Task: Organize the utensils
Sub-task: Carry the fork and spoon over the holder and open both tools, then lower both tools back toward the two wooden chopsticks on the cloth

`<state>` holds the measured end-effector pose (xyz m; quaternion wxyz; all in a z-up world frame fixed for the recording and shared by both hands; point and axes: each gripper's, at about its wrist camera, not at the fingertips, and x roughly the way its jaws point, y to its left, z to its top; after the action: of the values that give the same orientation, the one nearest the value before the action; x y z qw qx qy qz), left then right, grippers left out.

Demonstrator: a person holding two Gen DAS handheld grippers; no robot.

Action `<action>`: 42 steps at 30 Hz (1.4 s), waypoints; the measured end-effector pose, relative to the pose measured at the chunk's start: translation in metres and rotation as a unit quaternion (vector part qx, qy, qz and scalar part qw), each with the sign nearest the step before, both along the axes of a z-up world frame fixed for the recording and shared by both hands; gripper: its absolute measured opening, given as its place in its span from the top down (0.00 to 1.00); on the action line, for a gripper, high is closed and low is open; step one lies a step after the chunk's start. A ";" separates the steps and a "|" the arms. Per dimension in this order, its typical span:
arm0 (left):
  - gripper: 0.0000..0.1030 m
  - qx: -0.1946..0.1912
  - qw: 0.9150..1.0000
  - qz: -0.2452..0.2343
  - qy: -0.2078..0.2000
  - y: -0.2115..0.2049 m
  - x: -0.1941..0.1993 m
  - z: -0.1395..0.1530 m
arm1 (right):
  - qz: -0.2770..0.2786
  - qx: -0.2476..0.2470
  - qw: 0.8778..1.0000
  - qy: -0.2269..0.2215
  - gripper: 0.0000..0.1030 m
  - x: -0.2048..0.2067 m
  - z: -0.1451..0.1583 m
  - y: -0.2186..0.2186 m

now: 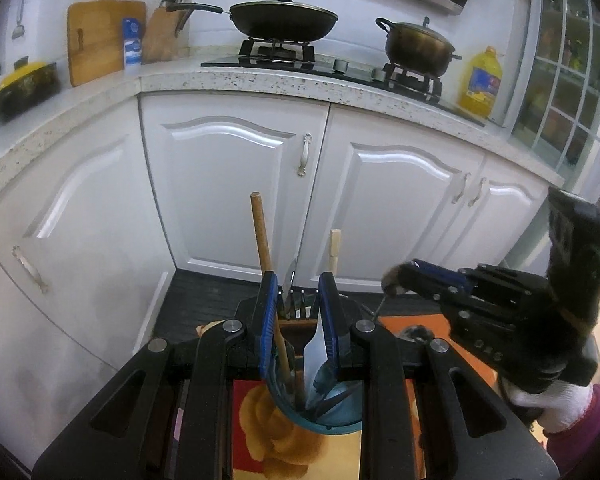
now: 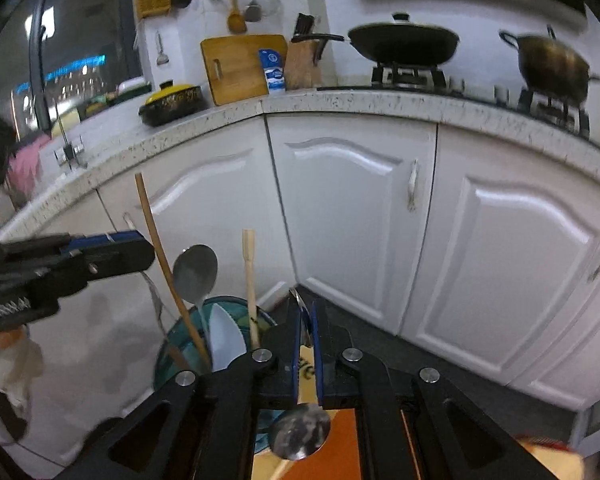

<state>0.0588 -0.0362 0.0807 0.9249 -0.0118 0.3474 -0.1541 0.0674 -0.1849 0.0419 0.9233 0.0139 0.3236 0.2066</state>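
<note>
Mid-sort in a home kitchen: a teal holder (image 2: 228,320) standing on a patterned mat (image 1: 296,440) already carries most of the cutlery. A long wooden stick (image 2: 168,268), a steel spoon (image 2: 196,272) standing bowl-up, a white spatula-like blade (image 2: 224,340) and a pale bamboo handle (image 2: 250,276) all rise from it, so the bulk of the job looks done.

The left tongs (image 1: 298,320) hover over the holder's mouth, their blue pads part-way apart with the wooden stick and the white blade standing between them. Whether either pad presses on anything cannot be told from here.

The right tongs (image 2: 308,344), held just beside the holder, are clenched on the thin handle of a second metal spoon (image 2: 300,432). Its bowl hangs below the pads, over the orange part of the mat, and the handle's tip pokes up between the fingertips.

What remains, by the look of it, is to carry this spoon across and drop it in with the rest. No other loose utensils show on the mat. A white-gloved hand (image 1: 556,408) grips the right tool.
</note>
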 end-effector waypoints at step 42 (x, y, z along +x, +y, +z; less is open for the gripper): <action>0.60 0.050 0.999 -0.004 -0.019 -0.051 -0.088 -0.014 | -0.062 0.035 0.997 0.040 0.66 -0.120 -0.019 -0.075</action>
<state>-0.0296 -0.0873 0.0664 0.9300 0.0384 0.3373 -0.1409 -0.0524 -0.2597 0.0225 0.9197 0.0743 0.3511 0.1593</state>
